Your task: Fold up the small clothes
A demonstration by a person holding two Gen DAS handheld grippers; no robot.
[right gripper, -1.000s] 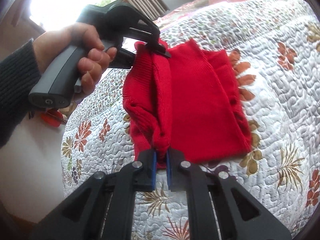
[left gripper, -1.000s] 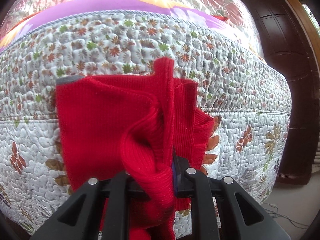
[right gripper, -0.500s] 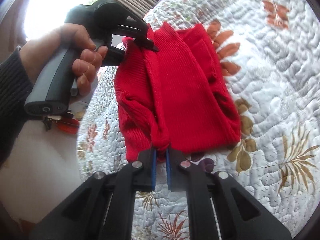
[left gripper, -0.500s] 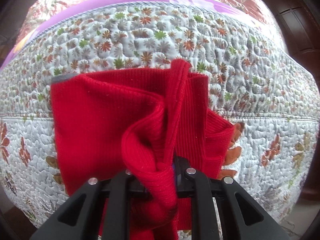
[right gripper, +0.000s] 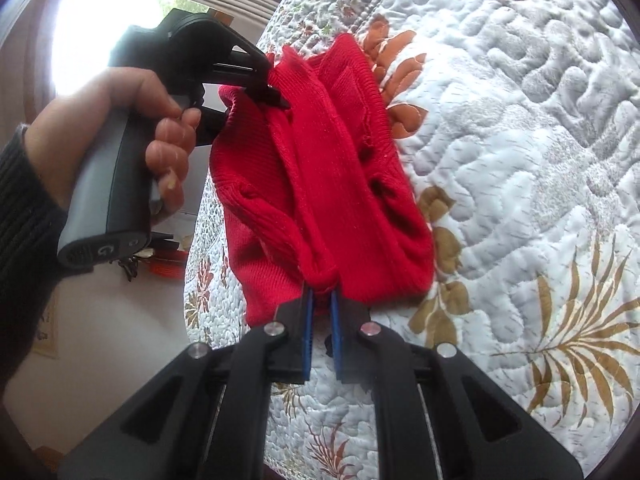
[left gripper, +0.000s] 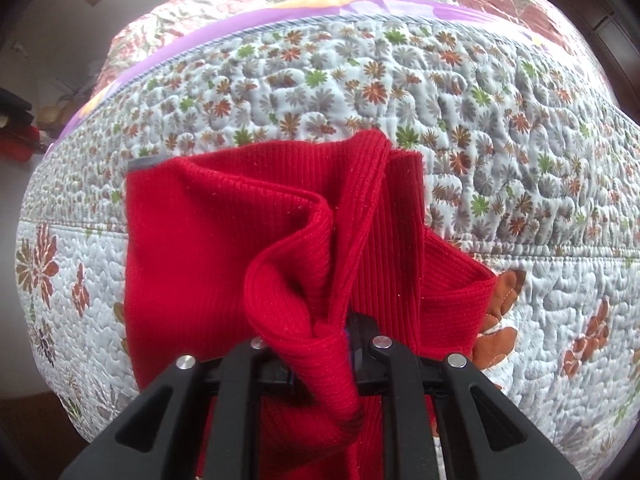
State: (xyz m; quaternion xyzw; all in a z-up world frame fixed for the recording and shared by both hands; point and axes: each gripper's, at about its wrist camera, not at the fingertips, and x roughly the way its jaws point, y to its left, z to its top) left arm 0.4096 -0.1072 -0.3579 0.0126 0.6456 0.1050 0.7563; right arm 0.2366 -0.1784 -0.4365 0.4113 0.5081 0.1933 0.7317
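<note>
Your left tool [left gripper: 340,340] and right tool [right gripper: 320,292] each pinch an edge of the red knit garment [right gripper: 320,168], lifted over the quilted bed [right gripper: 520,160]. It is partly folded, bunched in the middle, not yet laid flat.

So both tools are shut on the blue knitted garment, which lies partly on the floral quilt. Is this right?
Not quite: the knitted garment is red, not blue; only the pads inside the right tool are blue. The right wrist view shows this, with the left tool pinching the far edge. The rest stands: both tools are shut on it, and it lies partly on the floral quilt.
</note>
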